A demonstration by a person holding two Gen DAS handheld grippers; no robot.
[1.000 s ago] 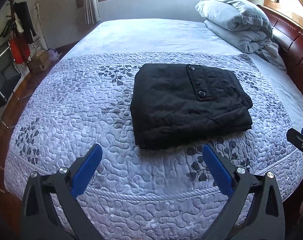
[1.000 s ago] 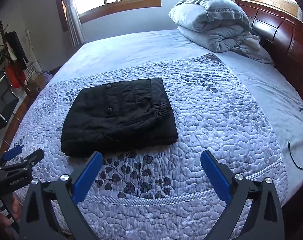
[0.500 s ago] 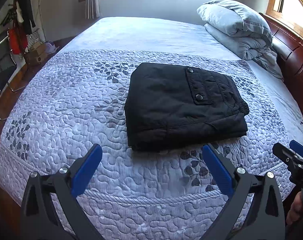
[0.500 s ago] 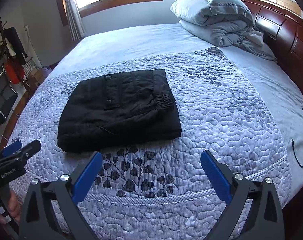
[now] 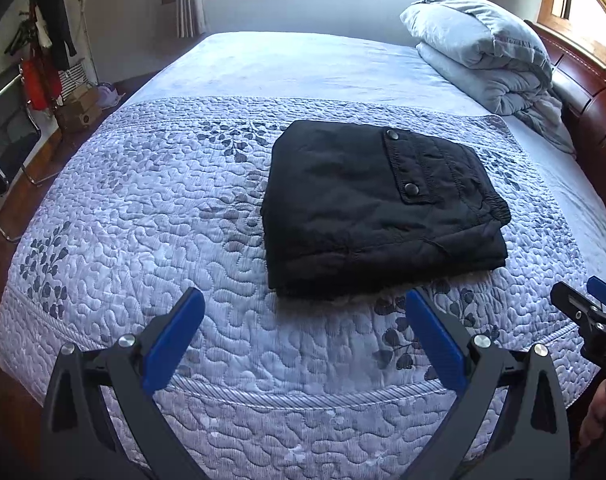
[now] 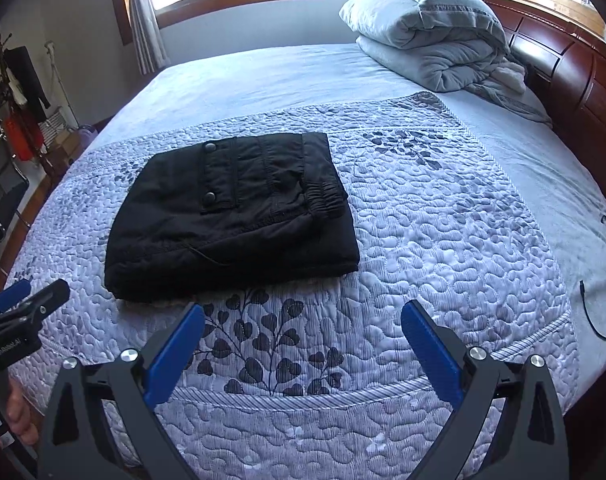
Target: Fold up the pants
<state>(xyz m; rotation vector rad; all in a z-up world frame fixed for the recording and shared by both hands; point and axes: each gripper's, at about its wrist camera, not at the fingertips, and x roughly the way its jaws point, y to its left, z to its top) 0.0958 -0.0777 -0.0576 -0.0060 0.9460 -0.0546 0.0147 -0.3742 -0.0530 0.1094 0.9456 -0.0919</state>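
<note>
Since the black pants (image 5: 379, 208) already lie folded on the quilt (image 5: 143, 208) at 12 o'clock, both the left gripper (image 5: 303, 332) and right gripper (image 6: 303, 336), fingers wide apart and empty, should stay clear of the stack.

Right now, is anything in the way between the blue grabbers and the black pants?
Nothing visible is. Only bare quilt lies between the open left gripper, the open right gripper and the folded pants.

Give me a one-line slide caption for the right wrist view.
Black pants lie folded on the quilted bedspread; open right tool hovers empty.
</note>
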